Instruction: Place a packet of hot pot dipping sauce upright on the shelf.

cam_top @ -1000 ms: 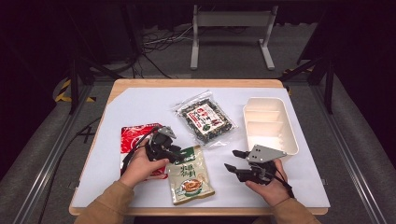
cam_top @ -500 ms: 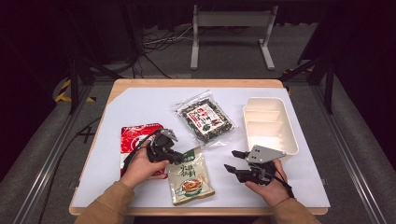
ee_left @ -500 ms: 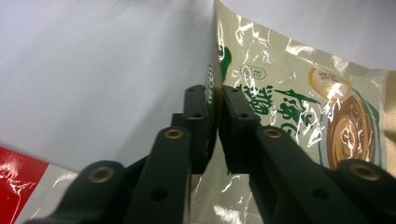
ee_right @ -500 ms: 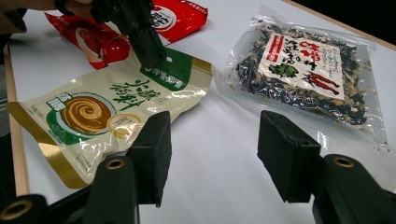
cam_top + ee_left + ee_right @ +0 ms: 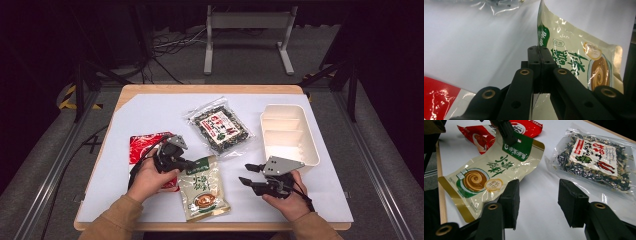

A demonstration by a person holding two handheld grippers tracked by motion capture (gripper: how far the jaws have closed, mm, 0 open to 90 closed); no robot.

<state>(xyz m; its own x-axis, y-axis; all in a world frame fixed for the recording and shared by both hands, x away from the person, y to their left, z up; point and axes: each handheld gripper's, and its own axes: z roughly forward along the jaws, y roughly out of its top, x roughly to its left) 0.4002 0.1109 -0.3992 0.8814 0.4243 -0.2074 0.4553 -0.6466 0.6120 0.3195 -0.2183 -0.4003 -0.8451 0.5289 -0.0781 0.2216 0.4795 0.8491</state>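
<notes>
Because the left claw (image 5: 539, 53) is clamped on only the thin top edge of the beige sauce pouch (image 5: 202, 192), having just closed there, the likeliest fault is the glossy film slipping out of the pads once the pouch leaves the surface (image 5: 150, 117). A fast lift or swing would load that narrow seam and make the pouch pivot or drop. The pouch lies near the front of the surface, between the two hands, with its lower end close to the front edge; a slip there could send it off the surface.

The right claw (image 5: 537, 200) holds nothing. Its jaws stand part open, having just narrowed, and it hovers just right of the pouch. A careless sweep from this claw could push the pouch sideways against the left grip.

Neighbours:
- The red pouch (image 5: 142, 145) lies under and just beside the left hand (image 5: 147, 177). Dragging the beige pouch leftward may snag it.
- The clear bag of dried greens (image 5: 220, 127) lies just beyond the beige pouch, near its top corner.
- The white divided tray (image 5: 310, 150) stands to the right, close to the right claw and near the right edge.

Open room lies in the far left part of the surface and in the strip between the pouch and the right hand (image 5: 290, 200).
</notes>
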